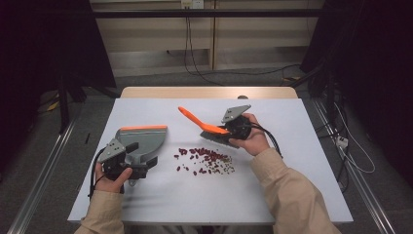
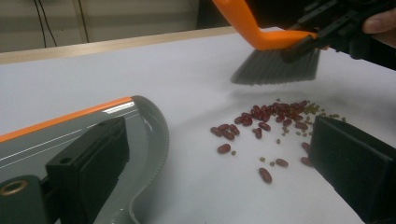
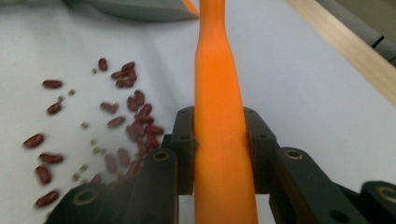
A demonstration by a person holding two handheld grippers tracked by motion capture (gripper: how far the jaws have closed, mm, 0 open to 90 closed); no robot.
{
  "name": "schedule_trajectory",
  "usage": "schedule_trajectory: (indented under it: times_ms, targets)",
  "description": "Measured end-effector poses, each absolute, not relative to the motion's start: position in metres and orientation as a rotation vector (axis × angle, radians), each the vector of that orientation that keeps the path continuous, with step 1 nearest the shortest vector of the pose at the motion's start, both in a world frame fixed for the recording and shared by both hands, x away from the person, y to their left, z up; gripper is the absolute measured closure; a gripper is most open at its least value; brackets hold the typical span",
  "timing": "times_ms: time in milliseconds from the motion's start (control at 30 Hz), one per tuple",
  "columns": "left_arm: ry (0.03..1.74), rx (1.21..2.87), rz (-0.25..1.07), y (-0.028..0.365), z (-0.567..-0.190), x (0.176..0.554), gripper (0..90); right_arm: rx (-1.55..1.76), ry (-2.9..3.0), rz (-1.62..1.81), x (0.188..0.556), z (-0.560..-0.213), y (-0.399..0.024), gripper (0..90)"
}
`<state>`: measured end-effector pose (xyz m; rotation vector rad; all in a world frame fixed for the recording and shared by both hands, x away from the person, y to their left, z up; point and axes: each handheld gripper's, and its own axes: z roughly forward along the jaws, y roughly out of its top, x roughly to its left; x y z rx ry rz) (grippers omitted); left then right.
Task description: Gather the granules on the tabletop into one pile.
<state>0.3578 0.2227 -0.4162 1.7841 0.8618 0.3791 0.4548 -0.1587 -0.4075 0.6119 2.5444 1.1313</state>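
Grip on the brush (image 3: 219,121) looks firm: the right tool (image 1: 237,127), right of centre in the high view, has both black jaws pressed flat against the orange handle, as the right gripper view shows. The left tool (image 1: 127,163), at lower left of the high view, sits at the rear of the dustpan (image 1: 142,141); in the left gripper view one jaw rests over the pan's grey floor and the other stands well apart on the far side, so whether it clamps the pan's handle I cannot tell.

Risk, as I judge it, starts at the handle. It is smooth and tapered, so a hard sweep could twist it between the pads and turn the bristles (image 2: 276,66) off line. The bristles hang just above the white surface (image 1: 292,185), beyond the pile; if they come down too fast or too far forward, beans could skip past the pan or roll toward the edge. The small green bits could slip under the bristles and be left behind. The pan's orange-lipped mouth points to the top of the frame, not at the pile, so a sweep from here might push beans against its side wall unless it is turned.

Beans (image 1: 202,158) lie at the centre of the high view, between pan and brush: glossy dark-red kidney shapes in a loose scatter, with tiny green grains thickest at its right end.
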Motion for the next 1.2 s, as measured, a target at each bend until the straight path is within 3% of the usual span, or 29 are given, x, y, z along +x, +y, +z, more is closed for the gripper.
schedule_trajectory:
  times_ms: [333,667,833,1200]
  targets:
    - [0.868,1.782,0.383,0.225,-0.416,0.358,5.1,0.573,2.638,1.131,0.481,-0.425,-0.127,70.3]
    - [0.868,1.778,0.380,0.224,-0.416,0.358,5.1,0.742,2.662,0.976,0.482,-0.408,-0.118,66.9]
    - [0.866,1.779,0.381,0.224,-0.416,0.358,5.1,0.774,2.683,0.976,0.485,-0.408,-0.115,70.5]
    - [0.866,1.782,0.388,0.225,-0.416,0.358,5.1,0.616,2.652,1.090,0.487,-0.406,-0.112,71.1]
